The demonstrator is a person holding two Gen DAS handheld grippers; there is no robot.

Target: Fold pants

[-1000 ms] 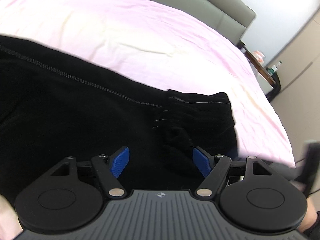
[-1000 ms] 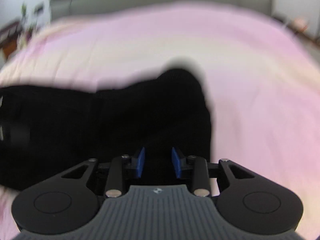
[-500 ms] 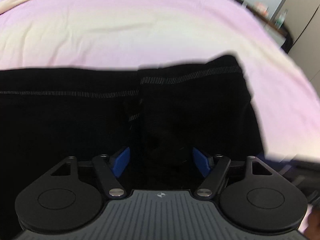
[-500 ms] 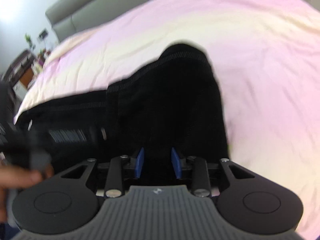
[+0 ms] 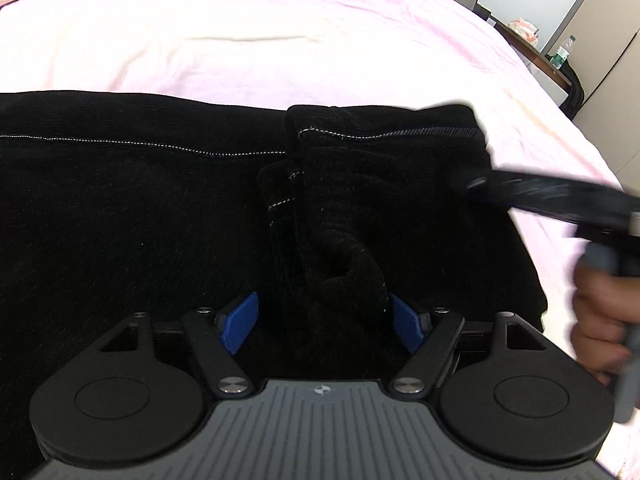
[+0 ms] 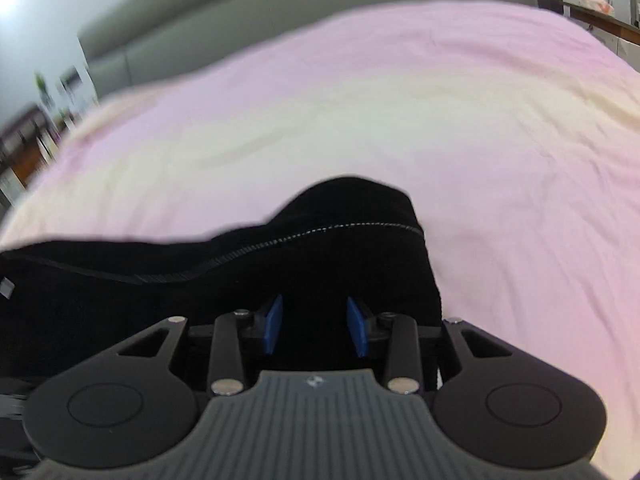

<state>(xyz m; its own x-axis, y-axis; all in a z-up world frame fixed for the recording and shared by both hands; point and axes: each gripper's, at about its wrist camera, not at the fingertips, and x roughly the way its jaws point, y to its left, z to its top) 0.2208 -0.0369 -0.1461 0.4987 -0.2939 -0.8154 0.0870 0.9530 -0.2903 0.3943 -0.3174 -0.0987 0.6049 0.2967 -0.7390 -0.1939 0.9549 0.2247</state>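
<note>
Black pants (image 5: pixel 160 208) lie on the pink bed (image 5: pixel 280 40). Left tongs (image 5: pixel 322 322) are spread around a bunched fold; right tongs (image 6: pixel 316 326) are pinching the fabric edge.

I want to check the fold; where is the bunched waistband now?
In the left wrist view, the bunched waistband lies between the left gripper fingers, on the pants over the pink sheet.

Black pants (image 5: pixel 140 208) run off left edge. Right gripper (image 5: pixel 552 196) motion-blurred, cut by right edge. Right wrist view: bedsheet (image 6: pixel 400 120) and headboard (image 6: pixel 280 12) smeared.
</note>
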